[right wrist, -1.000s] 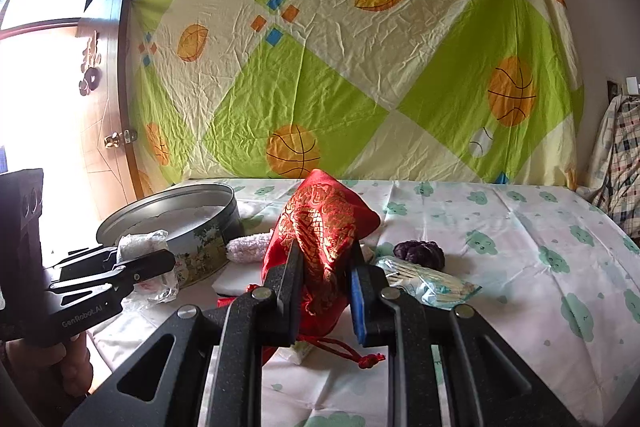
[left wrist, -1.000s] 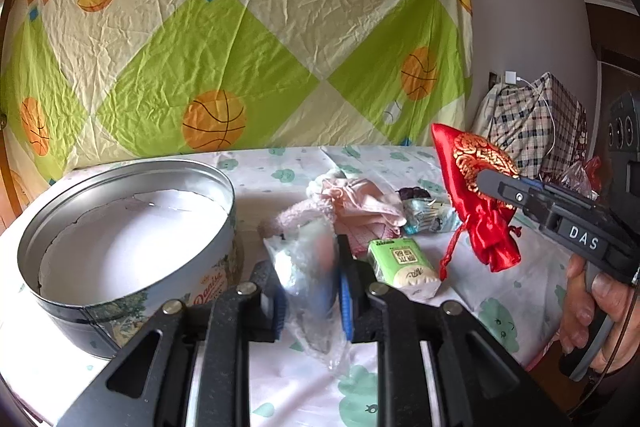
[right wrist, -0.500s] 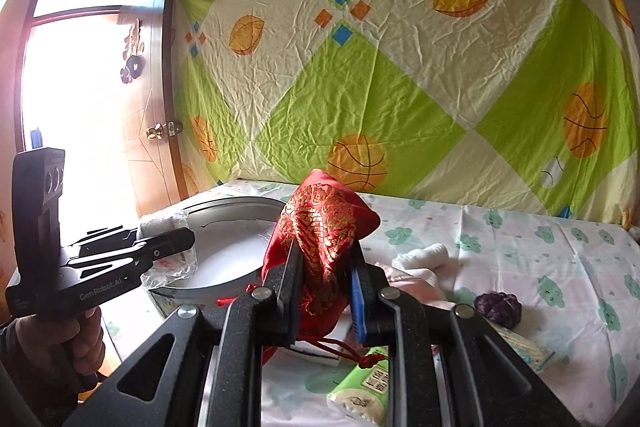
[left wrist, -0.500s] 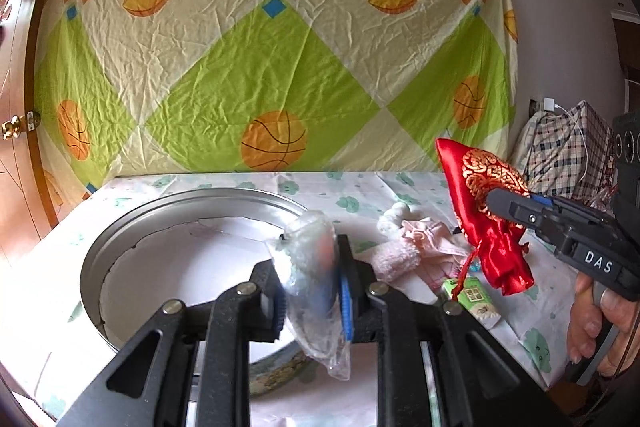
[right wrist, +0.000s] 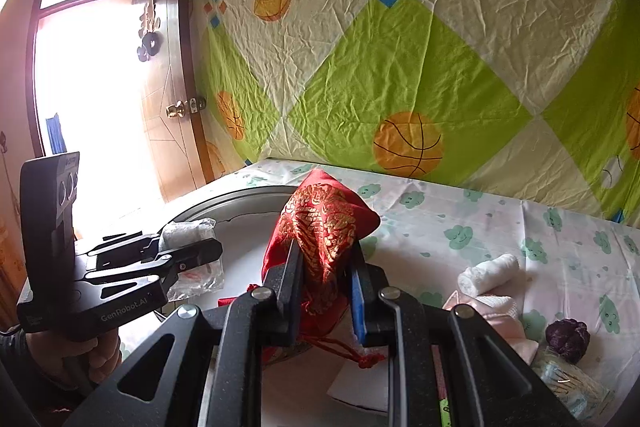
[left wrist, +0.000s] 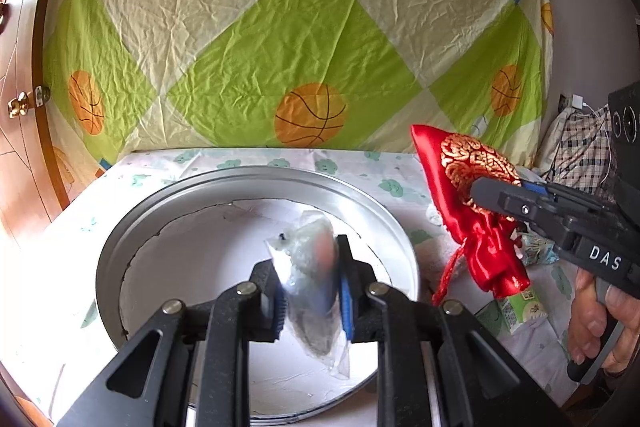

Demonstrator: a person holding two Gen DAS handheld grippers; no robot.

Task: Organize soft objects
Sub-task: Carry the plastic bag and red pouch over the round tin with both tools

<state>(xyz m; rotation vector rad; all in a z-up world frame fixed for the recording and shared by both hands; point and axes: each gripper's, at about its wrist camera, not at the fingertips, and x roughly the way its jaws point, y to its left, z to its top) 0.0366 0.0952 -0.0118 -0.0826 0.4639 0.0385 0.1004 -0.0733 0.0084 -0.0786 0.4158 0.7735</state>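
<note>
My left gripper [left wrist: 310, 285] is shut on a clear plastic packet [left wrist: 316, 291] that hangs over the inside of a round metal tin [left wrist: 248, 183] with a white bottom. The right gripper [right wrist: 324, 279] is shut on a red satin pouch with gold embroidery [right wrist: 324, 223], held in the air by the tin's right rim. From the left wrist view that pouch [left wrist: 472, 223] hangs just right of the tin, its red cord dangling. In the right wrist view the left gripper [right wrist: 208, 251] with its packet [right wrist: 192, 259] hovers over the tin [right wrist: 240, 197].
On the cloud-print sheet [right wrist: 500, 227] to the right lie a rolled white cloth [right wrist: 488, 273], pink fabric [right wrist: 504, 311], a dark purple ball [right wrist: 568, 335], a clear bag [right wrist: 572, 383] and a green tissue pack [left wrist: 516, 311]. A patterned sheet [left wrist: 280, 39] covers the wall; a wooden door [right wrist: 168, 99] stands left.
Both grippers have swung left with their loads. The packet has gone from beside the tin to over its inside, and the red pouch has come up to the tin's right rim.
</note>
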